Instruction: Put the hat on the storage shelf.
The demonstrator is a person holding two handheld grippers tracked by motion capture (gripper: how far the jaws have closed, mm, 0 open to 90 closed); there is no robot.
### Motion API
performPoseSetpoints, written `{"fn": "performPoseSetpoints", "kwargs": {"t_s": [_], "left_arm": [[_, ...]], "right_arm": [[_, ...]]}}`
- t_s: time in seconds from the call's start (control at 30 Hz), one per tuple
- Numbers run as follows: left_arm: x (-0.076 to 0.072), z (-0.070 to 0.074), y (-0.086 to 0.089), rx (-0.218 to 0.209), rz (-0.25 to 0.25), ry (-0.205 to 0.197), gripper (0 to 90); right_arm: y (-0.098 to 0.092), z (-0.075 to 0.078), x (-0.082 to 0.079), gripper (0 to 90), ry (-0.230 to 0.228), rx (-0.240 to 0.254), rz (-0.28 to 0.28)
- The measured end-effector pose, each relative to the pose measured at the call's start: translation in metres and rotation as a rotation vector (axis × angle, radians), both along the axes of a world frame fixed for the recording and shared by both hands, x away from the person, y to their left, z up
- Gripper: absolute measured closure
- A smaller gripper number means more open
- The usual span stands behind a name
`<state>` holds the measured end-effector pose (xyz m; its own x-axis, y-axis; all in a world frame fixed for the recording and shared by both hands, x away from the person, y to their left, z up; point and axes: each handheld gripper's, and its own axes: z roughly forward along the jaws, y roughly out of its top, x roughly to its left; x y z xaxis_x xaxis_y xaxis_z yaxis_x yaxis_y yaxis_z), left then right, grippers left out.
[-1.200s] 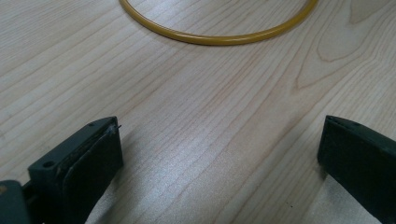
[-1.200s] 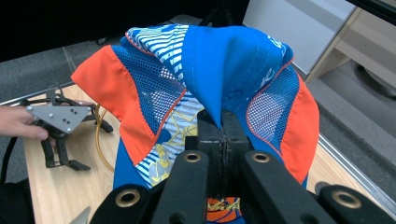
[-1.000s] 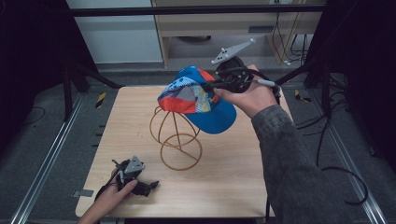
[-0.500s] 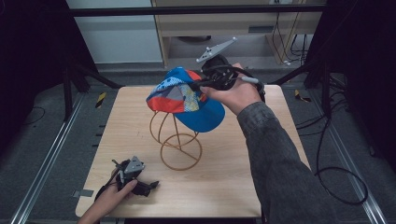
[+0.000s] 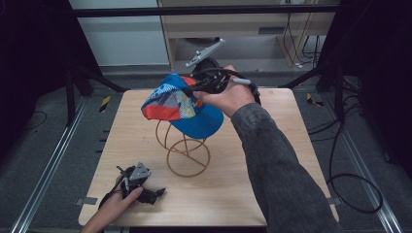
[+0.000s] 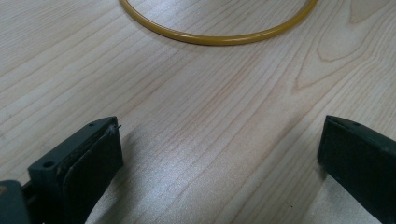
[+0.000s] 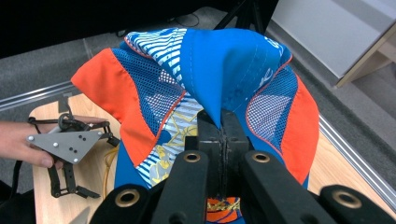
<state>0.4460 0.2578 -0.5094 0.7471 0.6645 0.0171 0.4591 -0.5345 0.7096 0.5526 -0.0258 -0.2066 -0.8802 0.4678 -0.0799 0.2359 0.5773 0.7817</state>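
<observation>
I see the cap (image 5: 182, 104) held above the wire stand (image 5: 187, 148), pinched in my right claw (image 7: 222, 126), arm stretched over the counter (image 5: 272, 145). My left claw (image 6: 219, 154) rests wide apart near the counter's front corner. The cap's lettering is unreadable.

1. The right gripper (image 5: 197, 87), held in the person's right hand (image 5: 228, 94), is raised high, its forearm in a grey sleeve (image 5: 277, 165) reaching up from the bottom edge.
2. In the right gripper view its jaws are pressed together, a fold of the blue cap (image 7: 224, 70) pinched between them.
3. The left gripper (image 5: 156, 193) lies low in the left hand (image 5: 114, 206), jaws spread wide apart with nothing between the fingers (image 6: 88, 163).
</observation>
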Motion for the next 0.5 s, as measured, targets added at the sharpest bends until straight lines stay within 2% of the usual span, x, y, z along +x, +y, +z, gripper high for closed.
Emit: {"fn": "performPoseSetpoints", "kwargs": {"t_s": [0.23, 0.5], "left_arm": [[0.000, 0.000, 0.000, 0.001, 0.000, -0.001, 0.0], [0.000, 0.000, 0.000, 0.002, 0.000, -0.001, 0.0]], "right_arm": [[0.019, -0.009, 0.002, 89.7, 0.010, -0.042, 0.024], [0.028, -0.018, 0.004, 89.4, 0.024, -0.092, 0.031]]}}
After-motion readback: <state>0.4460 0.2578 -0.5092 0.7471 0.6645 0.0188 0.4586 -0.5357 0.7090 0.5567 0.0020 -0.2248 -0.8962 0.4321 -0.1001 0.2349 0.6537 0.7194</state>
